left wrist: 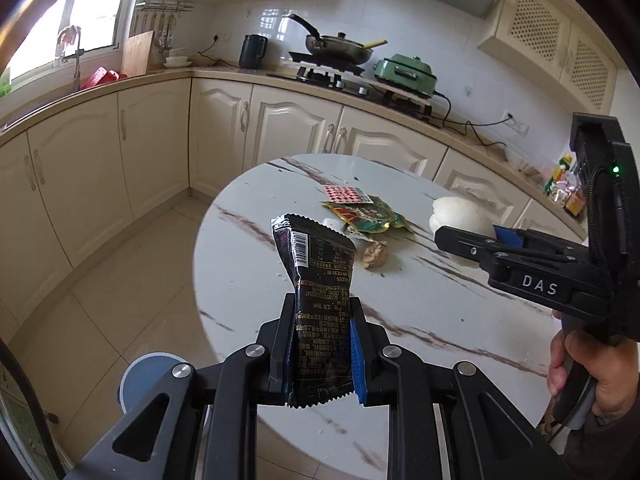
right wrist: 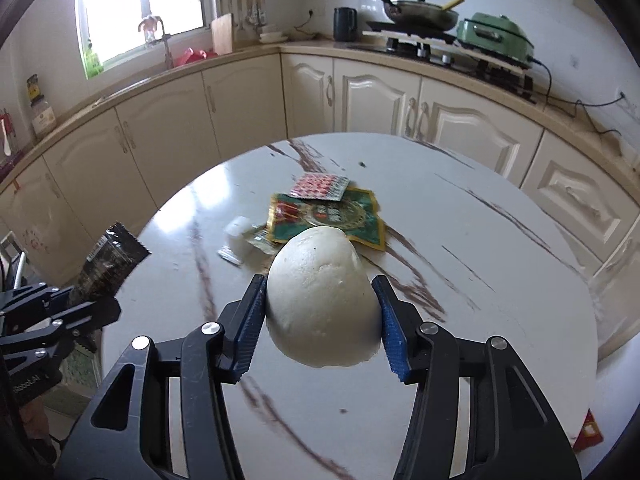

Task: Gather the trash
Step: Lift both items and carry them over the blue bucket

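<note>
Both grippers carry trash above the round marble table (right wrist: 500, 240), so the coming move turns on where a bin is, and neither view clearly shows one. A round blue-grey thing (left wrist: 150, 376) sits on the floor below the table edge, nearest the left gripper; whether it is a bin cannot be told.

The left gripper (left wrist: 320, 344) has its jaws drawn narrow on a black snack wrapper (left wrist: 316, 280). The wrapper's long axis runs straight out along the fingers, so its free end stands well ahead of the pads. The right gripper (right wrist: 320, 312) holds a white steamed bun (right wrist: 320, 296) at middling width; the blue pads press its two sides, and the bun looks lifted clear of the table.

Still lying near the table's middle are a green packet (right wrist: 328, 216), a red-and-white checked packet (right wrist: 318, 186) overlapping its far edge, and small scraps beside them.

The left wrist view shows a brown lump (left wrist: 374, 254) near the green packet, and a hand (left wrist: 580, 364) on the right gripper's handle. The right wrist view shows the bun's grip closely and a small white piece (right wrist: 240, 226) beside the packets, which the other view hides.
</note>
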Available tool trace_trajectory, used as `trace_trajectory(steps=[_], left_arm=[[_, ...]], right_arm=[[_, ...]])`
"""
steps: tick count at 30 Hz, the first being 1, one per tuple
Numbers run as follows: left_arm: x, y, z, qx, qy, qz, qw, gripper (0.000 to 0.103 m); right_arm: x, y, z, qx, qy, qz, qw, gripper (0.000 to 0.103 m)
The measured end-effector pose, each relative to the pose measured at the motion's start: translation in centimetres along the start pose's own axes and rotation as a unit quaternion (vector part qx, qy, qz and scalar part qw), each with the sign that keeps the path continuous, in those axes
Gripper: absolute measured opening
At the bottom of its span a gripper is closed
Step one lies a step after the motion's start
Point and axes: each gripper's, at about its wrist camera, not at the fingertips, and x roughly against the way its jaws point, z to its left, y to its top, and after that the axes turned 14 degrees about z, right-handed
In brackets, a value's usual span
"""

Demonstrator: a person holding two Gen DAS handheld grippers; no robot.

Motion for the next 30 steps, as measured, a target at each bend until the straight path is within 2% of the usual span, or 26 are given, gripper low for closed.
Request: trace_trajectory(steps=[3, 7, 15, 18, 21, 30], left_arm=[[2.8, -1.8, 2.4, 0.015, 0.01, -0.011, 0.9998, 0.019], [6.3, -4.5, 6.9, 0.049, 0.034, -0.021, 0.998, 0.019], [9.8, -10.0, 15.7, 0.132, 0.077, -0.004, 0.9882, 0.019], [9.6, -11.4, 18.5, 0.158, 0.082, 0.013, 0.9839, 0.019], [8.2, -12.2, 20.8, 0.178, 0.082, 0.037, 0.9799, 0.019], [1.3, -11.8, 26.6, 0.203, 0.072, 0.115, 0.9697, 0.019]], right_arm=[[1.3, 0.6, 4.4, 0.022, 0.027, -0.018, 0.999, 0.051], [0.8, 1.2, 11.1, 0.056, 0.07, -0.023, 0.996, 0.051], [-5.2, 1.0, 23.2, 0.116, 0.136, 0.021, 0.984, 0.051], [-8.6, 0.9, 26.8, 0.133, 0.143, 0.049, 0.98, 0.051], [-12.5, 0.6, 28.7, 0.136, 0.144, 0.08, 0.977, 0.051], [-23.9, 0.6, 30.2, 0.114, 0.151, 0.157, 0.969, 0.052]])
